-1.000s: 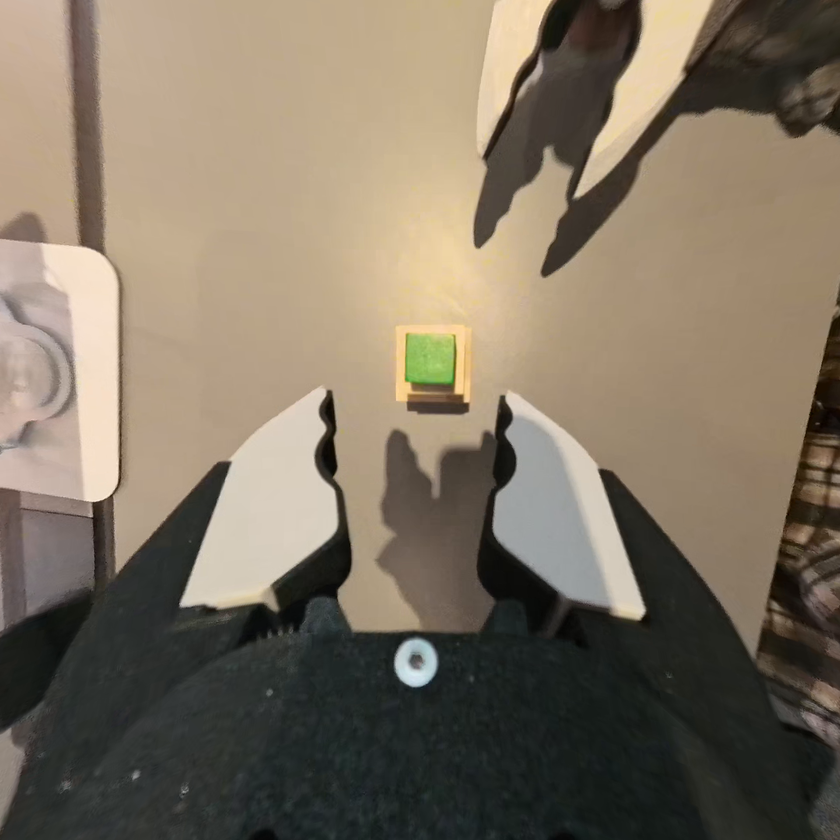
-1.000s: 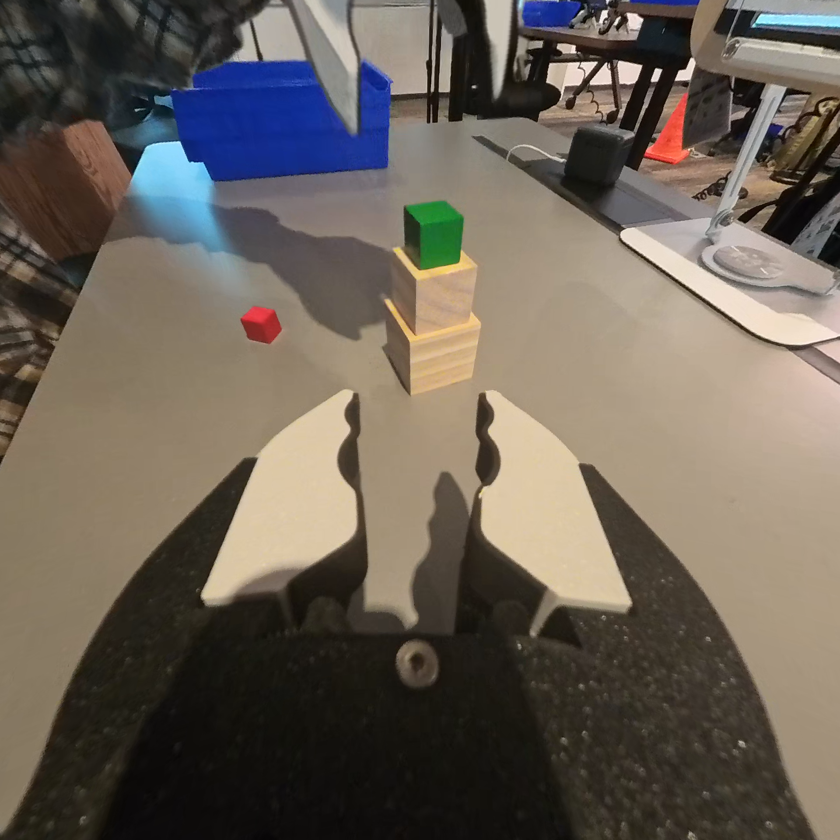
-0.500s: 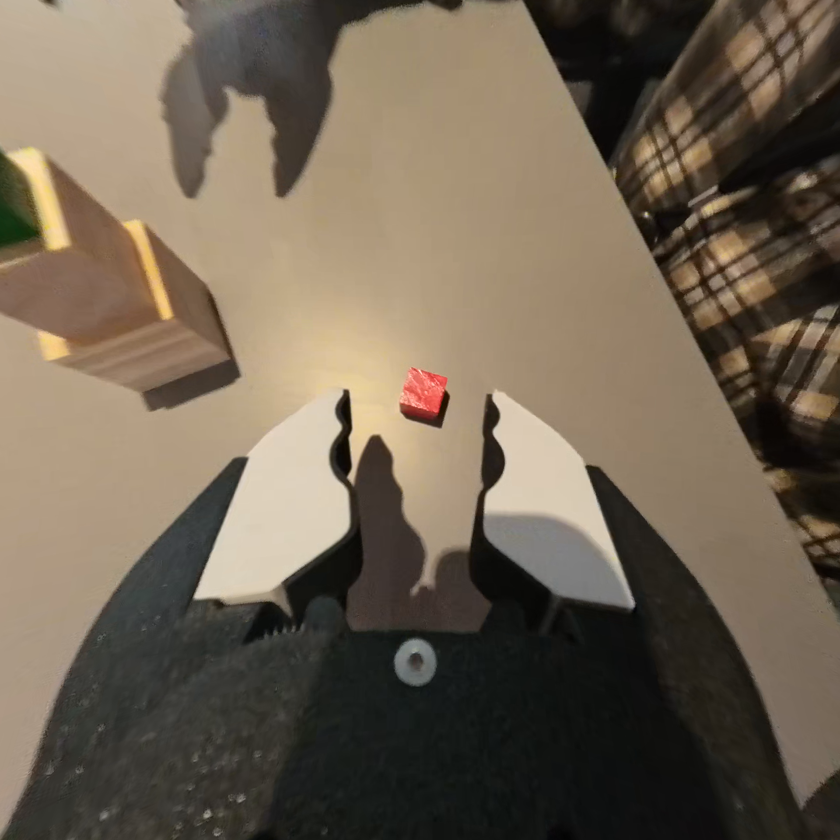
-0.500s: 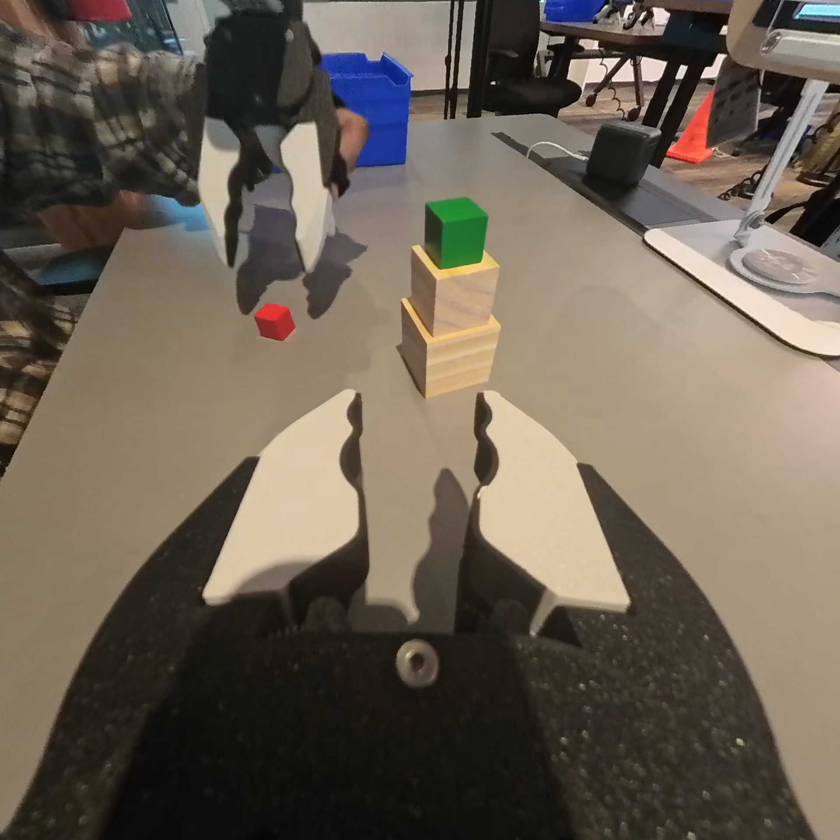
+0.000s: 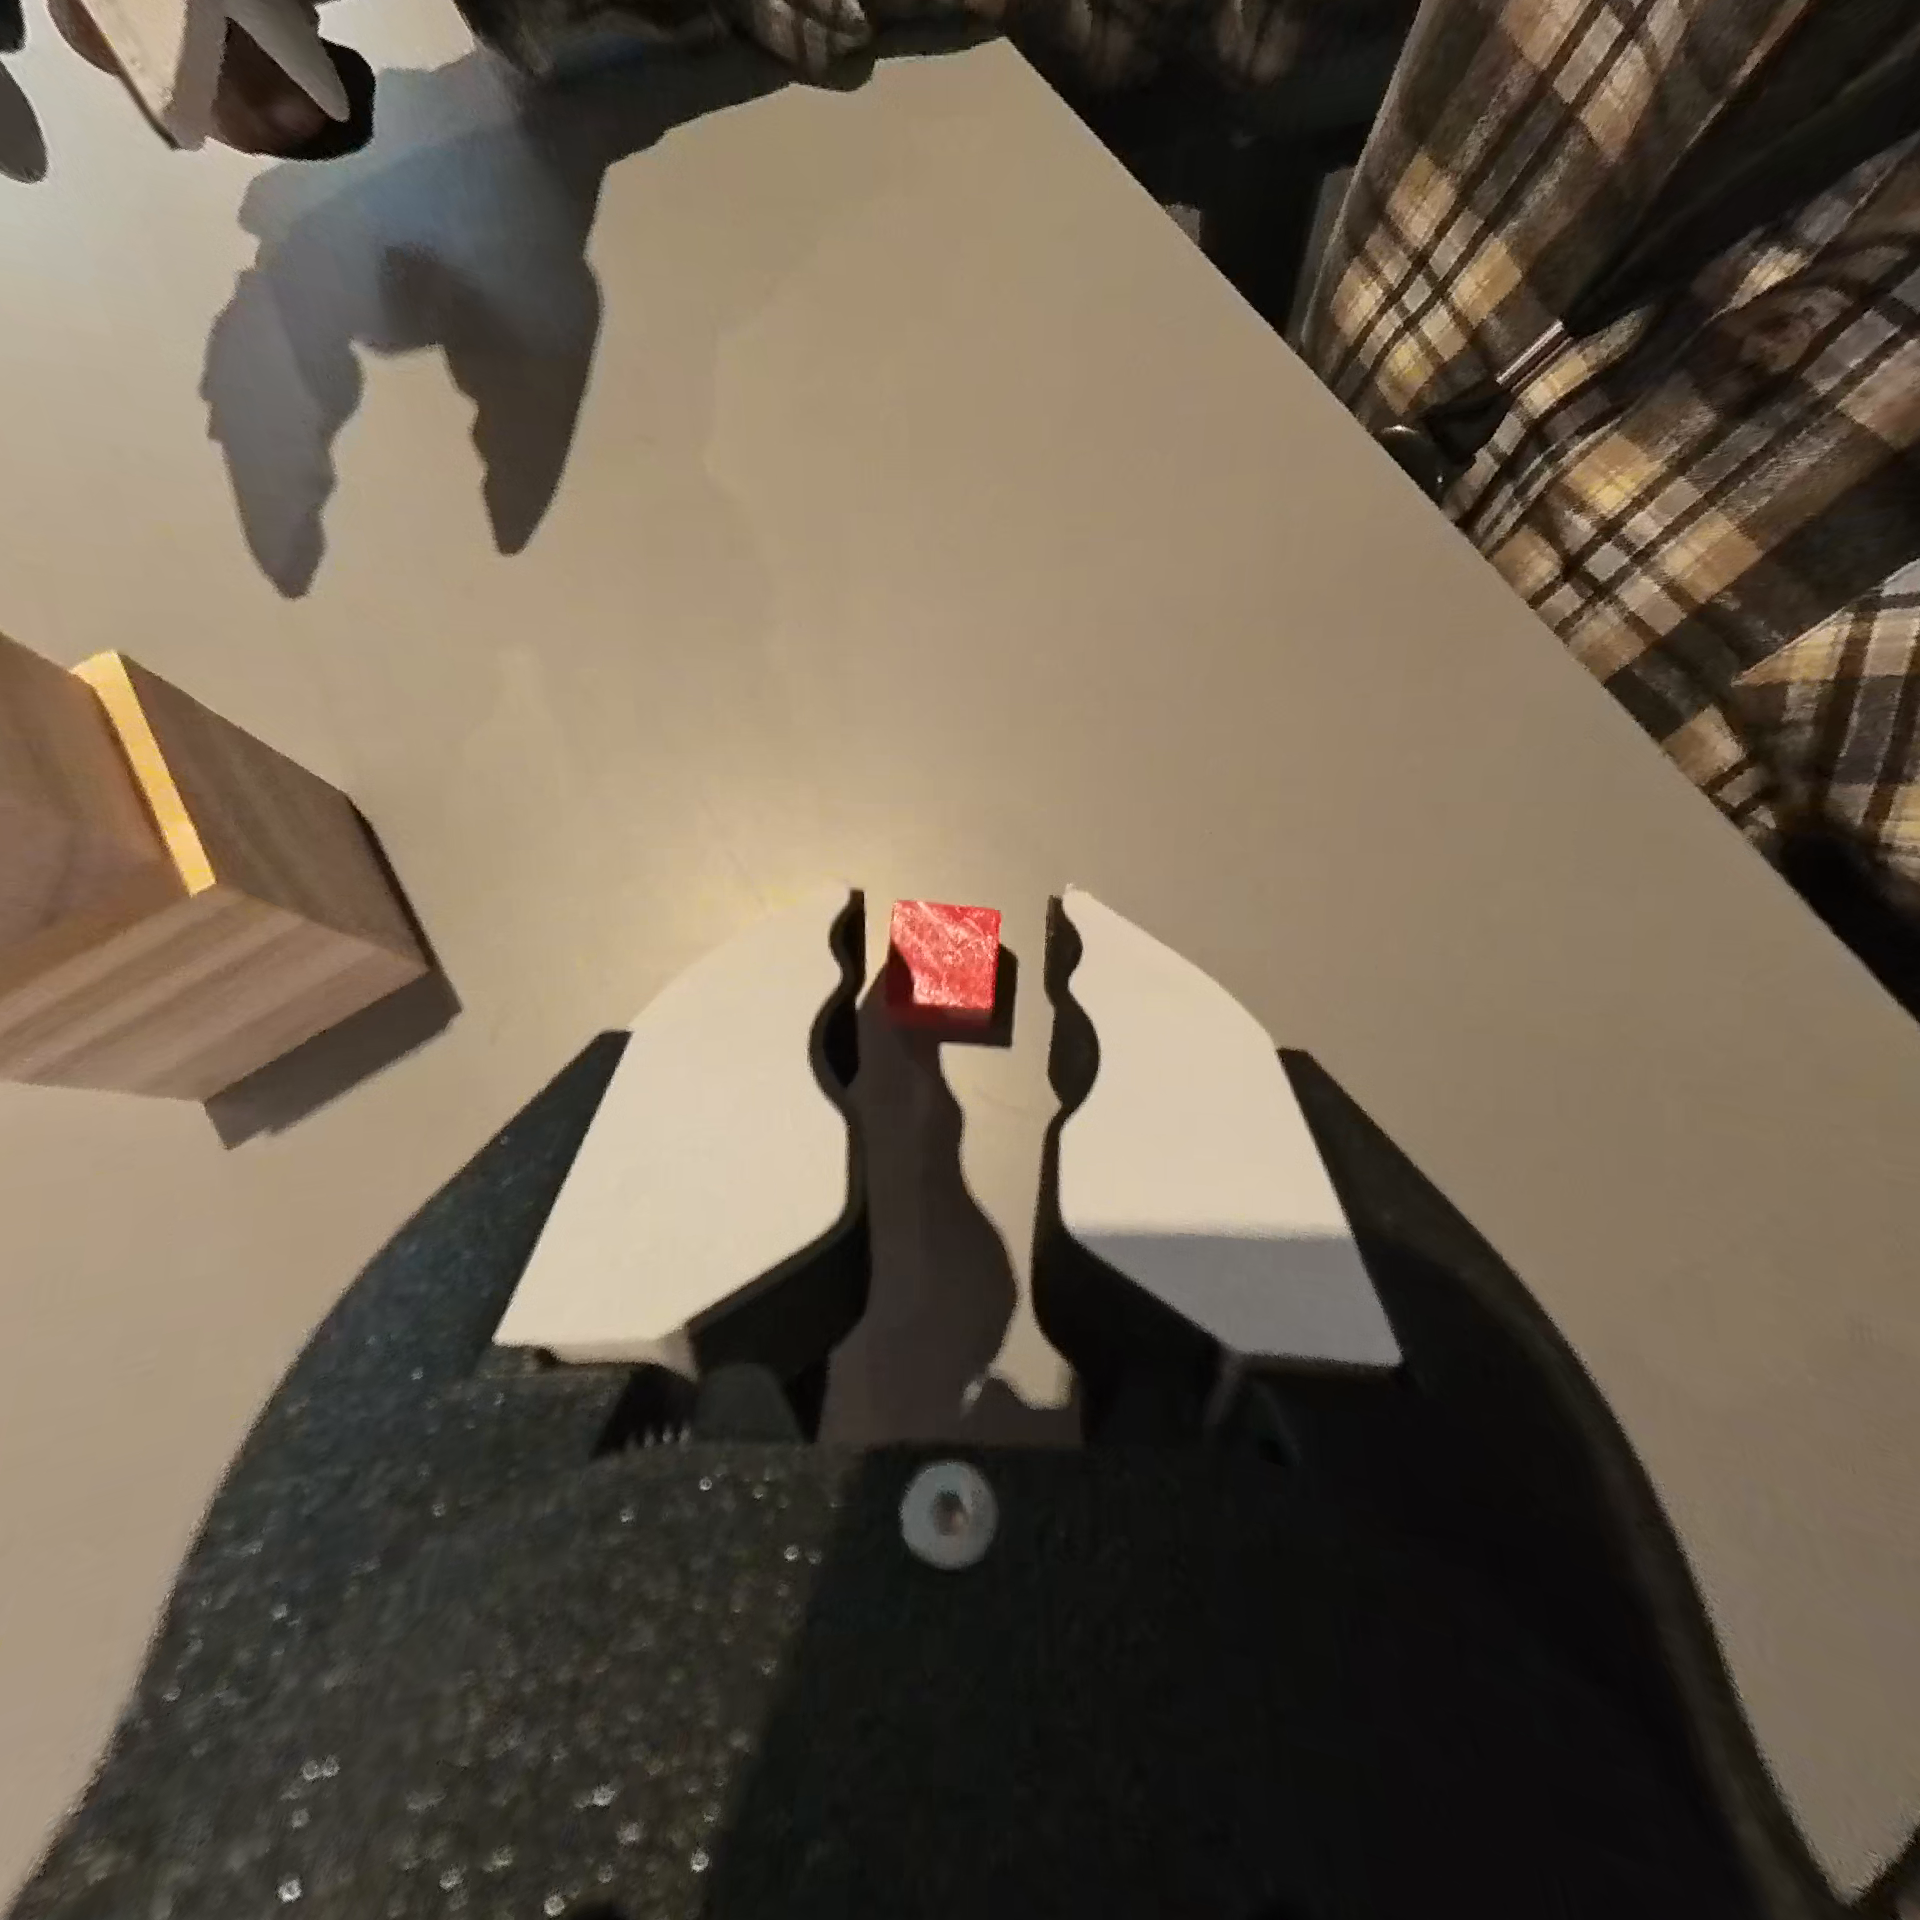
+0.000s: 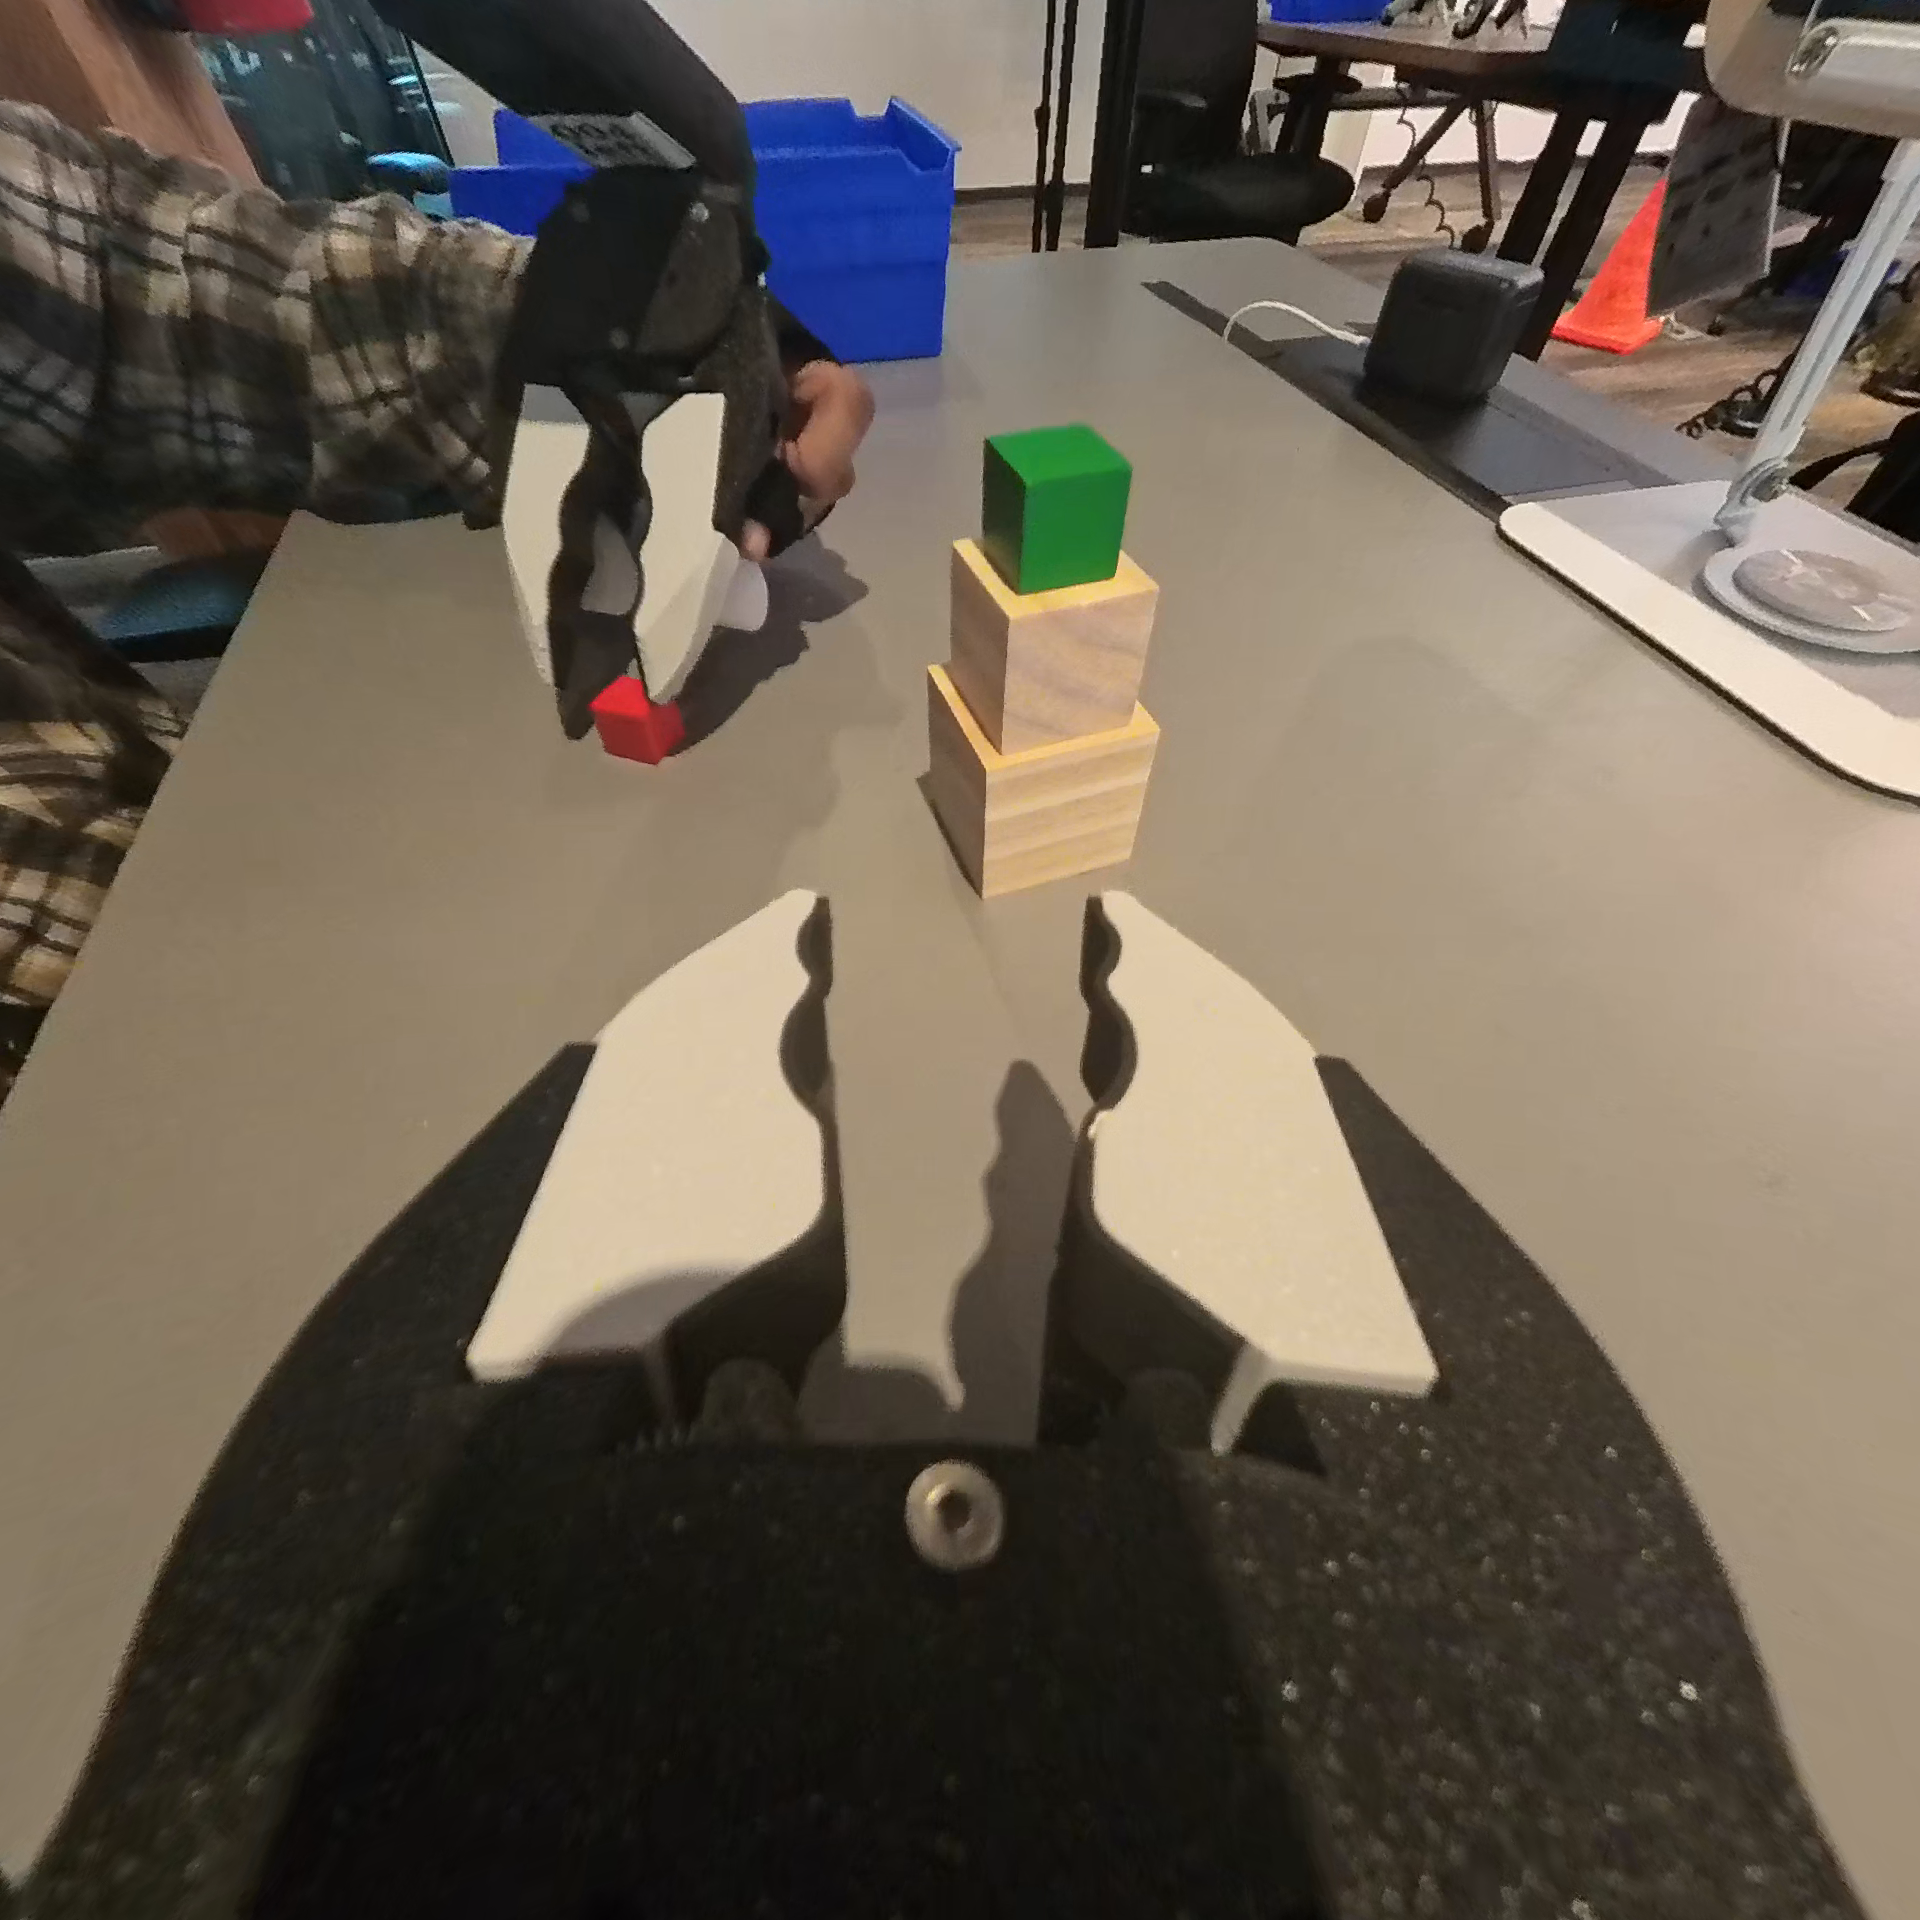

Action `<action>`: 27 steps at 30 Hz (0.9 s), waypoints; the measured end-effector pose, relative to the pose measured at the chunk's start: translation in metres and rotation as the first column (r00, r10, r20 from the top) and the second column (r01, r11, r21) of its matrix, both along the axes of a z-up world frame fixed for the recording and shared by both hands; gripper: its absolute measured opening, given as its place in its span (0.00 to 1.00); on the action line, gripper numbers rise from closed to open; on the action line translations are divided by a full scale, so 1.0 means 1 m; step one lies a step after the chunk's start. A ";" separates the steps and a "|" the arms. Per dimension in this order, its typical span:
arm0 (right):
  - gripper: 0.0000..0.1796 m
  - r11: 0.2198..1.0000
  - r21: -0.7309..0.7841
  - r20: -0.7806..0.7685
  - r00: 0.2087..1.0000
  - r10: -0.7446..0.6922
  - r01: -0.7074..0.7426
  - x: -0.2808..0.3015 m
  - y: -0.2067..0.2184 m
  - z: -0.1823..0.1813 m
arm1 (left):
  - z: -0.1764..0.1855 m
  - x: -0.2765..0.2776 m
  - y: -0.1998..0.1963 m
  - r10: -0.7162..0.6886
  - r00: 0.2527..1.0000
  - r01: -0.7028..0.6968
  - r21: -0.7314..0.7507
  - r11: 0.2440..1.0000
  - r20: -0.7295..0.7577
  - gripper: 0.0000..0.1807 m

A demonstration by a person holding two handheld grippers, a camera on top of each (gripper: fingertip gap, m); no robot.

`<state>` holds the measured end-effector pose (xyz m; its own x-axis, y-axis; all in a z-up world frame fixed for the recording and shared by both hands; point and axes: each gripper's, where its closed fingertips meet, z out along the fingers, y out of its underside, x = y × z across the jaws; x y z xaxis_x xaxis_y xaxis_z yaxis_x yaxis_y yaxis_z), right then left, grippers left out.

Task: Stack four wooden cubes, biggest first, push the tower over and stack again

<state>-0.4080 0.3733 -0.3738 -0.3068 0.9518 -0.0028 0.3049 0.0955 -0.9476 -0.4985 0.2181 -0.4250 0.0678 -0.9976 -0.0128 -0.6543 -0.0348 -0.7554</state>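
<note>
A tower stands on the grey table: a large wooden cube, a medium wooden cube on it and a green cube on top. A small red cube lies on the table to the tower's left; it also shows in the right wrist view. My left gripper points down around the red cube with a gap between each pad and the cube, so it is open. In the right wrist view the left gripper reaches the table. My right gripper is open and empty just before the tower.
A blue bin stands at the table's far edge. A black box and a white lamp base are at the right. A person's plaid sleeve is at the left. The table's edge runs close to the red cube. The tips of one gripper are about 20 cm away from the tips of the other. From my right tips it is roughly 9 cm to the green cube; from my left, 15 cm.
My left gripper has moved from above the tower over to the red cube, come down around it and narrowed its jaws. My right gripper has hardly moved.
</note>
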 end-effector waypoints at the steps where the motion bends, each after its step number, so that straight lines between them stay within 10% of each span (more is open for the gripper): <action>1: 0.25 1.000 0.000 0.002 1.000 0.001 -0.001 0.000 0.000 0.000 | 0.000 -0.001 0.000 0.003 1.000 -0.003 -0.002 1.000 0.002 0.18; 17: 0.24 1.000 0.000 0.000 1.000 0.003 -0.003 0.000 -0.001 0.000 | -0.008 -0.009 0.013 0.106 0.994 -0.108 -0.044 0.993 -0.039 0.12; 27: 0.23 1.000 -0.011 -0.014 1.000 -0.006 0.006 0.001 0.001 0.004 | 0.135 -0.030 0.093 0.544 0.794 -0.553 -0.048 0.832 0.272 0.12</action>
<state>-0.4074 0.3742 -0.3702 -0.3012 0.9535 -0.0092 0.2919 0.0830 -0.9528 -0.5284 0.3109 -0.2896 0.6089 -0.7914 0.0539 -0.3099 -0.3000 -0.9022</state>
